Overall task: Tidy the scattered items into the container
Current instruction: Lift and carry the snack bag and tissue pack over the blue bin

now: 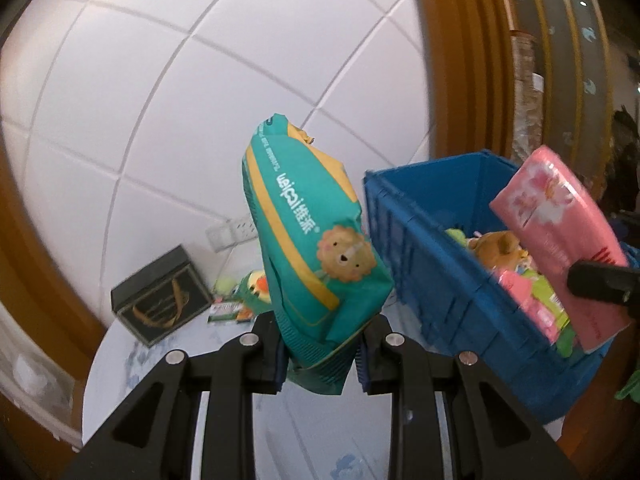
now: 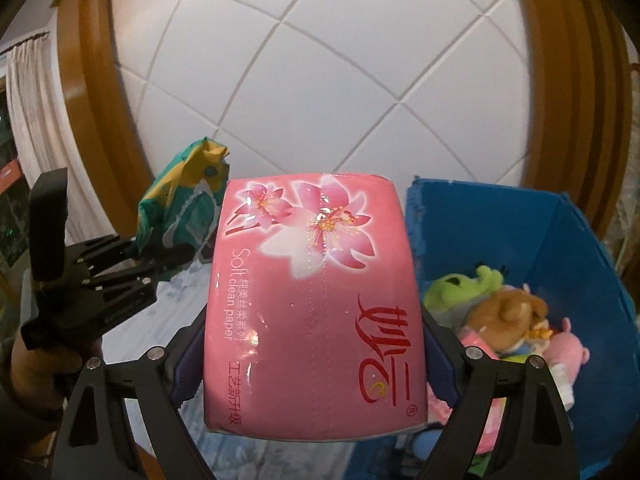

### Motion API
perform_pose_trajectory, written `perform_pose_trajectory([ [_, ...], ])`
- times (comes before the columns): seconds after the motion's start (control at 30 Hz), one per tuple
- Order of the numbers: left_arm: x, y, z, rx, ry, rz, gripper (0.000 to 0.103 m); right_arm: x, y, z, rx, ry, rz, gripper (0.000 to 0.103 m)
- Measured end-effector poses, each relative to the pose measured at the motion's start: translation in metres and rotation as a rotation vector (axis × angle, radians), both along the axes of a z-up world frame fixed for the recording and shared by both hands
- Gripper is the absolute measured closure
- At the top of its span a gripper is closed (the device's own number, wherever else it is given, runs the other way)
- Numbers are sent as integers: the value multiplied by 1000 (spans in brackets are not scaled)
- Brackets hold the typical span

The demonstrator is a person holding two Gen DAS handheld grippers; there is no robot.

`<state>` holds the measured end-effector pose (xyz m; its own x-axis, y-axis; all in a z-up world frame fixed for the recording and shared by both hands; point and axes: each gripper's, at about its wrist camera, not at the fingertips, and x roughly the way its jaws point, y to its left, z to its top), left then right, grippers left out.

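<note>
Tongs, left (image 1: 320,354): clenched on the bottom end of a green wipes pack (image 1: 308,236), pack standing up and leaning away; gripped low, probably so the bulk swings clear over a rim. Held in the air just beside the near left wall of the blue crate (image 1: 432,280), not yet above the opening.

Tongs, right (image 2: 312,364): spread wide yet grasping a pink tissue pack (image 2: 308,296) across its full width, pads pressed into both long sides. Carried flat, label up, just left of the crate's open mouth; wide hold suits a soft, bulky pack.

Crate contents: brown plush bear (image 2: 508,312), green plush toy (image 2: 460,284), pink plush (image 2: 568,352) heaped against the far right wall, leaving room near the left wall.

Remaining on the tabletop (image 1: 140,364), far edge by the tiled wall: dark gift box (image 1: 160,300), small clutter of toys and a packet (image 1: 244,296), too blurred to itemise.
</note>
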<state>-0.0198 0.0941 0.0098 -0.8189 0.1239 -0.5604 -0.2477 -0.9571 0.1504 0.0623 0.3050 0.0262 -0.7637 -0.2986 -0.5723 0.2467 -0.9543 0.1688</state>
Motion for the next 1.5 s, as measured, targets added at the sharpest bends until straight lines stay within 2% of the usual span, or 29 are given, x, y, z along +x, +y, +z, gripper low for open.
perform_pose_trajectory([
  [0.17,-5,38,6,-11,20,-52,78,1,27,1,-17,-1,-33,14],
  [0.6,-30,115,1,-13,-3,-164,78,8,105,7,-35,6,-140,14],
  [0.87,-50,162,3,-25,5,-226,78,-3,161,12,-43,17,-214,14],
  [1.17,-82,214,3,-55,9,-296,78,-12,204,13,-46,20,-285,14],
  [1.5,-116,256,-11,-83,-32,-335,78,-33,243,2,-44,-2,-350,14],
])
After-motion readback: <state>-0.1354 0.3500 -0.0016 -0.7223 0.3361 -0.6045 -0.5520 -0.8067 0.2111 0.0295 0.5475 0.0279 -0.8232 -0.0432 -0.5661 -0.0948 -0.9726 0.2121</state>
